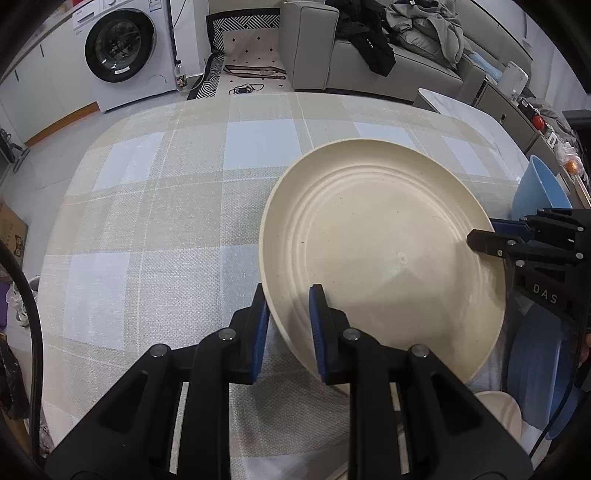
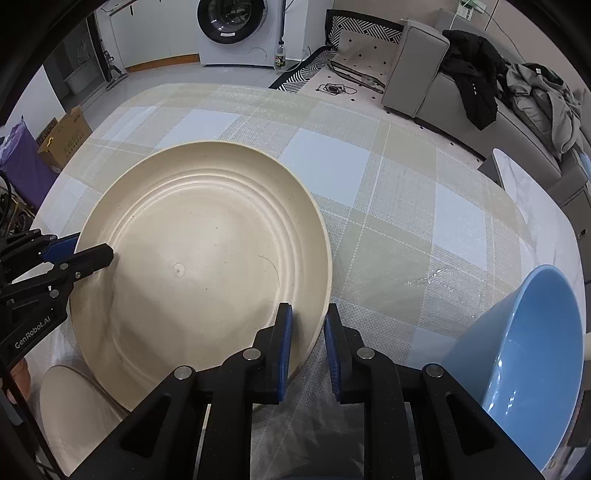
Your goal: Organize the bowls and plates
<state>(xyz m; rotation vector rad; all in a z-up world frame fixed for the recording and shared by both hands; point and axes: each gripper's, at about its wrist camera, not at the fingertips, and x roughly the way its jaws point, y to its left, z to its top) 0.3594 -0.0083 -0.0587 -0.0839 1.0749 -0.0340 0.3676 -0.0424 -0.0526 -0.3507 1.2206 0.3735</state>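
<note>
Being pinched at opposite rims by the left gripper [image 1: 288, 325] and right gripper [image 2: 308, 343], the cream plate [image 1: 384, 254] is being held tilted over the checked table [image 1: 166, 221]; the blue bowl [image 2: 528, 365] is lying just right of the plate, nearer the right gripper.

Both wrist views looked steeply down past their fingers, close over the shared round cream plastic plate [image 1: 384, 251], from opposite rims.

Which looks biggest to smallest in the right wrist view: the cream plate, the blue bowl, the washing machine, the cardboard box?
1. cream plate
2. blue bowl, cut off by the frame edge
3. washing machine, far away, so it only looks small
4. cardboard box, also far away
</note>
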